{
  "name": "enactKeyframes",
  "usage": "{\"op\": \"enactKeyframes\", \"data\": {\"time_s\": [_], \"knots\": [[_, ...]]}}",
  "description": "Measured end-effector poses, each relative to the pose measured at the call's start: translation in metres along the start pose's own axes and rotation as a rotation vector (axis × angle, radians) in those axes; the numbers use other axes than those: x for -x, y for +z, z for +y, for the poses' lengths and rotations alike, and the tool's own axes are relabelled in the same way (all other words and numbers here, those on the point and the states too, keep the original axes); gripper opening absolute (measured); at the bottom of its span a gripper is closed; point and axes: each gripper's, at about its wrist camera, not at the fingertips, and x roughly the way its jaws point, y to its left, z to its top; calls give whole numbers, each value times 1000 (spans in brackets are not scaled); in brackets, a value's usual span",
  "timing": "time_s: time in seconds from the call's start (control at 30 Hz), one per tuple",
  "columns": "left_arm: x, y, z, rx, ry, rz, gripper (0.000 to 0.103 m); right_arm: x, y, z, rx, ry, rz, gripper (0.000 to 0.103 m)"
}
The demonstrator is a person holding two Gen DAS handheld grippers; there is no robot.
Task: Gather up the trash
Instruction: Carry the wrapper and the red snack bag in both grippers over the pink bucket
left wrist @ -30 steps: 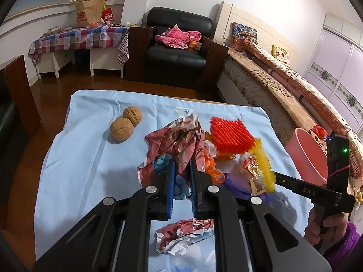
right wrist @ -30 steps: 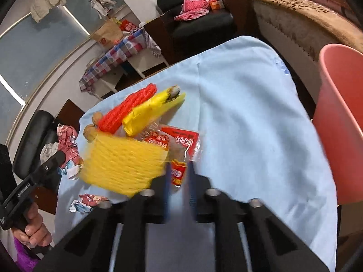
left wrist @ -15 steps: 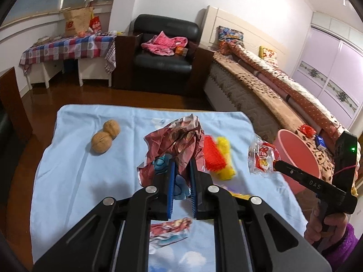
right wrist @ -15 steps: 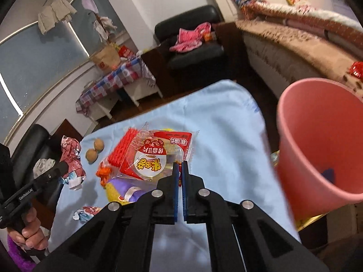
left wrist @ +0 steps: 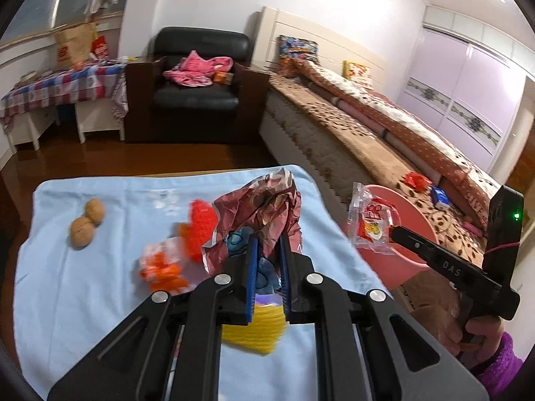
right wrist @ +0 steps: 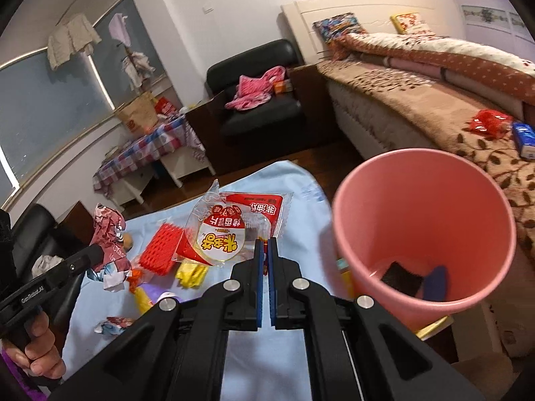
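My left gripper point(left wrist: 266, 240) is shut on a crumpled maroon wrapper point(left wrist: 264, 204), held above the blue-clothed table point(left wrist: 83, 284). My right gripper point(right wrist: 263, 245) is shut on a clear and red snack packet point(right wrist: 230, 230), held in the air just left of the pink bin point(right wrist: 424, 200); the packet also shows in the left wrist view point(left wrist: 369, 224), over the bin's rim point(left wrist: 414, 214). Red foam net point(left wrist: 200, 230), orange scraps point(left wrist: 164, 267) and yellow net point(left wrist: 254, 327) lie on the table.
Two walnuts point(left wrist: 85, 224) lie at the table's far left. A small crumpled wrapper point(right wrist: 112, 324) lies near the front edge. A bed point(left wrist: 367, 133) runs along the right behind the bin. A black armchair point(left wrist: 197, 83) stands beyond the table.
My right gripper has lifted the snack packet off the pile and carried it right, up to the pink bin. My left gripper has risen with the maroon wrapper and swung right.
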Motion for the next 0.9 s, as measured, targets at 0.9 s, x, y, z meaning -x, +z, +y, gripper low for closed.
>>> {"op": "enactKeyframes", "data": {"time_s": [0.9], "knots": [[-110,19,-166,-201,-205,108,12,26,1,-130,-161,-245,-74,3]]}}
